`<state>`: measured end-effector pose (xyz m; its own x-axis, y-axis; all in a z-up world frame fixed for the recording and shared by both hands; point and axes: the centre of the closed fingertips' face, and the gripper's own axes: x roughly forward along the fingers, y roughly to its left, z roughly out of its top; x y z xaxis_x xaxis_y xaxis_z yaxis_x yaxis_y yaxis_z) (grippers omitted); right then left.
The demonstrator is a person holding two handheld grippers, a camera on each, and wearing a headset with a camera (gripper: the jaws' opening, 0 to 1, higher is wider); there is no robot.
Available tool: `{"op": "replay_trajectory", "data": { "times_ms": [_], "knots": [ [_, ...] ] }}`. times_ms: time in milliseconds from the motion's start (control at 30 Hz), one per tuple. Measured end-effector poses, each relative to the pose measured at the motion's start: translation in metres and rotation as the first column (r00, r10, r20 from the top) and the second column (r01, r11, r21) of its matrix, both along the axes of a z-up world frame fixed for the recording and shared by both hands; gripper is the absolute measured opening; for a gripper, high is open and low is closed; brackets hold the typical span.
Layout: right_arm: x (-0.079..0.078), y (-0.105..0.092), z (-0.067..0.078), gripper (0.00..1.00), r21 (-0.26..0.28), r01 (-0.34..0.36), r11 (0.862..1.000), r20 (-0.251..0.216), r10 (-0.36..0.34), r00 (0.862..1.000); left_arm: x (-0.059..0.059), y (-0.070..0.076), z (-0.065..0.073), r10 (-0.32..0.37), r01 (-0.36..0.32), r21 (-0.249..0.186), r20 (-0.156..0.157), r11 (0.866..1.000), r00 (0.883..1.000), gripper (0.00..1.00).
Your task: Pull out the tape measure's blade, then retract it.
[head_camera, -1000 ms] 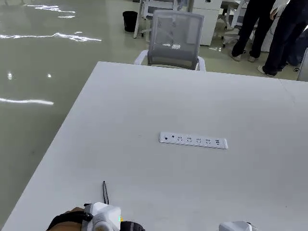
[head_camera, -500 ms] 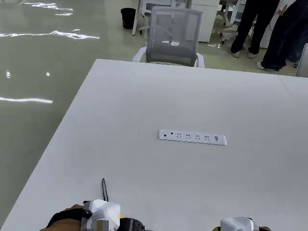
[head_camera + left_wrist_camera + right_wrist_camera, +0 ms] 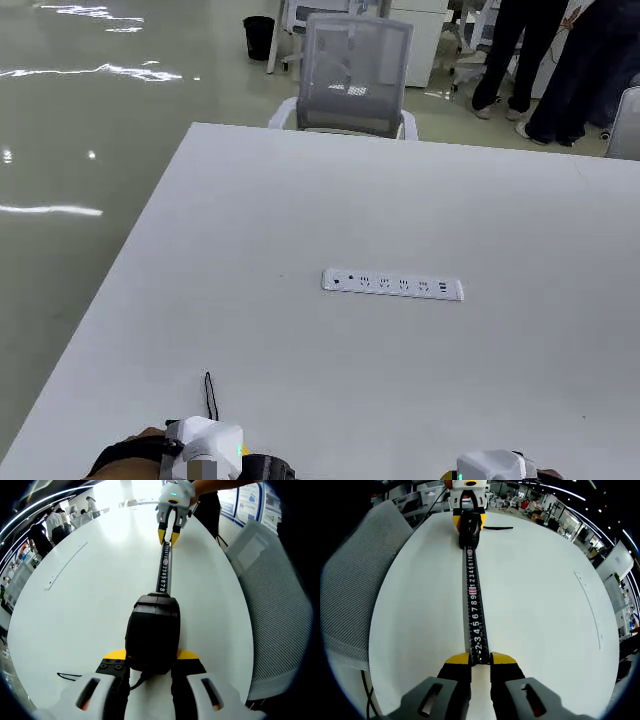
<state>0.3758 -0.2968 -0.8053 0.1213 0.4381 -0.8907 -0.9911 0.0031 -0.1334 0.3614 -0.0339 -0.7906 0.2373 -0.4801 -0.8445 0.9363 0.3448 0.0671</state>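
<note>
My white workbench (image 3: 300, 220) carries a power strip (image 3: 392, 285) at centre, a thin black cord (image 3: 210, 395) near my edge, and the tape measure's blade (image 3: 473, 605), seemingly lying flat.

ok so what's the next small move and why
Probably ease the right tongs back toward the case, letting the blade retract. The blade already lies stretched along the table, its end pinched in the right tongs and the case clamped in the left tongs, so the pull looks done.
</note>
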Motion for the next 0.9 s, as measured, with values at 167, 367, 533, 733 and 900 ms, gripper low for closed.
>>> {"op": "replay_trajectory", "data": {
  "times_ms": [167,367,533,733,900],
  "knots": [
    [0.000,-0.002,0.000,0.12,0.000,0.004,1.000,0.000,-0.004,1.000,0.000,0.000,0.001,0.000,0.000,0.000,0.000,1.000,1.000,0.27],
    [0.000,-0.004,0.001,0.12,-0.001,0.008,1.000,0.000,-0.008,1.000,0.000,0.000,0.001,0.001,-0.001,-0.001,0.000,1.000,1.000,0.27],
    [0.001,-0.007,-0.001,0.12,-0.003,0.009,1.000,0.000,-0.009,1.000,0.000,0.000,0.002,0.002,-0.002,0.000,0.000,1.000,1.000,0.27],
    [0.001,-0.010,-0.001,0.12,-0.006,0.010,1.000,0.000,-0.010,1.000,0.000,-0.001,0.002,0.002,-0.002,0.000,0.000,1.000,1.000,0.27],
    [0.001,-0.012,0.000,0.12,-0.005,0.010,1.000,-0.001,-0.010,1.000,0.000,-0.001,0.002,0.002,-0.002,0.000,-0.001,1.000,1.000,0.27]
  ]
}}
